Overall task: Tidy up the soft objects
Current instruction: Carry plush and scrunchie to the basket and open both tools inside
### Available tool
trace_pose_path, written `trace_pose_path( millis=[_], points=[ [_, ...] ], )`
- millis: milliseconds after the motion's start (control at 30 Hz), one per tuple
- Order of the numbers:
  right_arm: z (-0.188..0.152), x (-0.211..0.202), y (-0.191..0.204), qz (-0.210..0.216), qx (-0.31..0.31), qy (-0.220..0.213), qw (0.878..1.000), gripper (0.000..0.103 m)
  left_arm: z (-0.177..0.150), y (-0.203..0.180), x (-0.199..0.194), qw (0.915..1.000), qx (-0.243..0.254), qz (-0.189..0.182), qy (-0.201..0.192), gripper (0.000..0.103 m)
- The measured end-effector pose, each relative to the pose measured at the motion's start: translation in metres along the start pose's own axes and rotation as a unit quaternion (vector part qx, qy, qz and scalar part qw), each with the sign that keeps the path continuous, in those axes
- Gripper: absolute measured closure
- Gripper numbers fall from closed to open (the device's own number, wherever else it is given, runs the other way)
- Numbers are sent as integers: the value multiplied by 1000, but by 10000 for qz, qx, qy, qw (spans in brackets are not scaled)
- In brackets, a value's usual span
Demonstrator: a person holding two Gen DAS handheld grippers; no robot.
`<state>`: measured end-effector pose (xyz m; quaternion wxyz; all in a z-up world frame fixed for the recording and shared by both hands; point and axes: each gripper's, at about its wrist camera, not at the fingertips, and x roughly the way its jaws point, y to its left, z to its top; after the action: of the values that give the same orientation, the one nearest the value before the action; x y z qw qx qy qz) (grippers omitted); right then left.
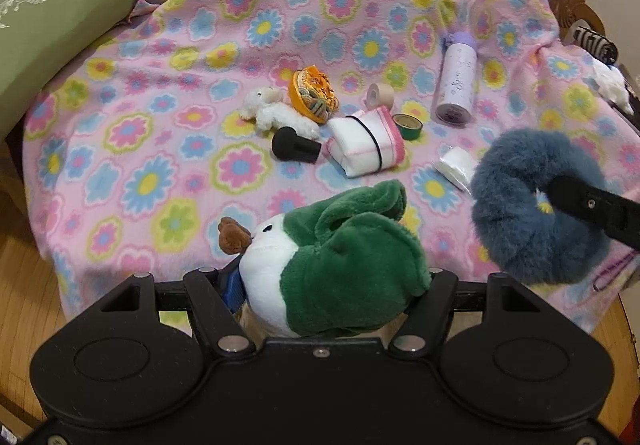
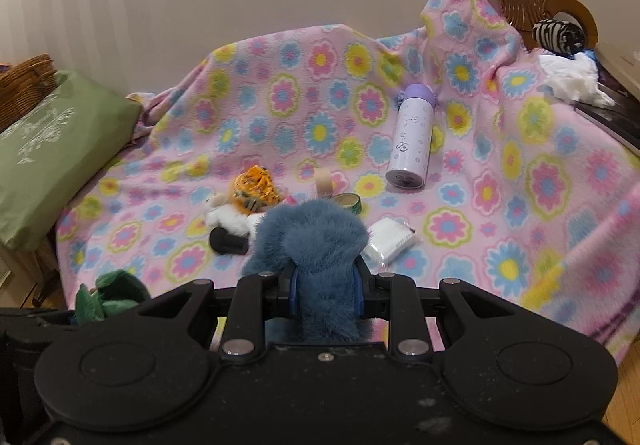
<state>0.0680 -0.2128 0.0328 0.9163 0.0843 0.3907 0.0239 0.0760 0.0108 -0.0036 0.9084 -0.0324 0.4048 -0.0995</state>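
I have two soft things in hand. My left gripper [image 1: 324,281] is clenched on one green-and-white plush toy [image 1: 336,265], which fills the gap between the fingers, its white face and small brown tuft pointing left, just above the near edge of the floral fleece blanket [image 1: 168,45]. My right gripper [image 2: 325,295] is clamped on one fluffy blue scrunchie [image 2: 312,241]; the fur bulges up past both blue finger pads [image 2: 294,295]. From the left camera that scrunchie [image 1: 532,205] hangs as a ring off to the right, one black finger of the right gripper [image 1: 588,211] poking through its hole.

Both grippers are held low at the blanket's near edge, pointing across it toward the wall, the left one just left of the right.

Out on the blanket I count one white plush lamb [image 1: 276,113], one orange toy [image 1: 314,93] touching it, one black cylindrical piece [image 1: 294,145] just in front of the lamb, one folded white-and-pink cloth bound with a black band [image 1: 366,143], two tape rolls, one beige [image 1: 378,93] and one green [image 1: 408,125], one packet of tissues [image 1: 456,167], and one lilac bottle [image 1: 458,83] lying on its side.

At the left lies one green pillow [image 1: 52,29] with a wicker basket [image 2: 24,85] behind it. At the far right, off the blanket, I see a zebra-striped roll [image 2: 558,33] and crumpled white material [image 2: 572,79].
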Motion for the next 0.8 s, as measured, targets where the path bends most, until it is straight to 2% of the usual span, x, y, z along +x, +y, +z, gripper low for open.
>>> trace_pose_path(
  millis=[467,800],
  points=[
    [-54,-65,11,237,-201,-197,9993,79,-45,-14,-38,9997,-25,174,-170,39],
    [-56,-65,14,171,-180,-1,9997,78,-54,-4,-25,9992,-240,226,209,38]
  ],
)
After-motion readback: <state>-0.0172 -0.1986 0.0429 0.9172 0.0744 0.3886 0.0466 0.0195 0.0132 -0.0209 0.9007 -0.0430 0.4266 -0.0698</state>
